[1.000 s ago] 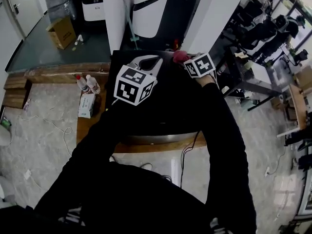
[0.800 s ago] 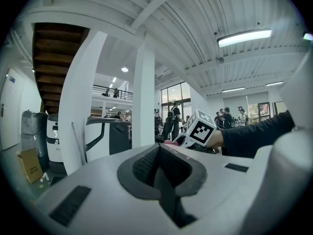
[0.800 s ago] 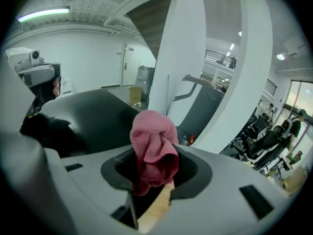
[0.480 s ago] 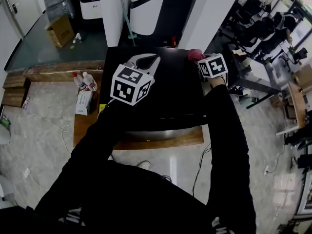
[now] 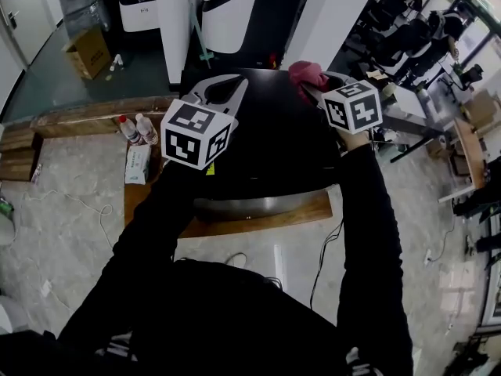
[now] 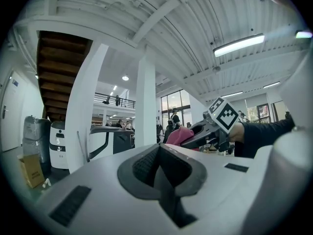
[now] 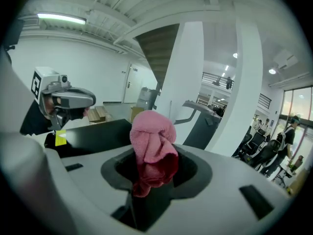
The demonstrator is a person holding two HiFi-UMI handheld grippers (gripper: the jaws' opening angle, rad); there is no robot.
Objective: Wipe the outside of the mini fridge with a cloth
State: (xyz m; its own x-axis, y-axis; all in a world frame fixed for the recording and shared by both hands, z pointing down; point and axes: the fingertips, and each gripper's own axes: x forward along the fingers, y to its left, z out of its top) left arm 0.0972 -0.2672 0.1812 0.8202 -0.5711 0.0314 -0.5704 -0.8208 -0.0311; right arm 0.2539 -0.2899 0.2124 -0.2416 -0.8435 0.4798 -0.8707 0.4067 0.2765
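The black mini fridge (image 5: 266, 151) stands below me on a low wooden platform, its top facing up. My right gripper (image 5: 315, 84) is over the fridge's far right corner, shut on a bunched pink cloth (image 5: 307, 74). In the right gripper view the cloth (image 7: 152, 148) bulges up out of the jaws, with the fridge top (image 7: 98, 131) behind it. My left gripper (image 5: 221, 91) hovers over the fridge's far left part, jaws shut on nothing. In the left gripper view, the right gripper (image 6: 205, 131) and its cloth (image 6: 178, 135) show beyond the shut jaws.
Two water bottles (image 5: 137, 129) and a tissue box (image 5: 138, 163) sit on the wooden platform (image 5: 258, 214) left of the fridge. A cable (image 5: 325, 249) trails on the floor in front. White machines and a cardboard box (image 5: 84, 51) stand behind; desks and chairs fill the right.
My right gripper has carried the pink cloth to the right along the fridge's far edge and come closer to the head camera. The left gripper shifted slightly left.
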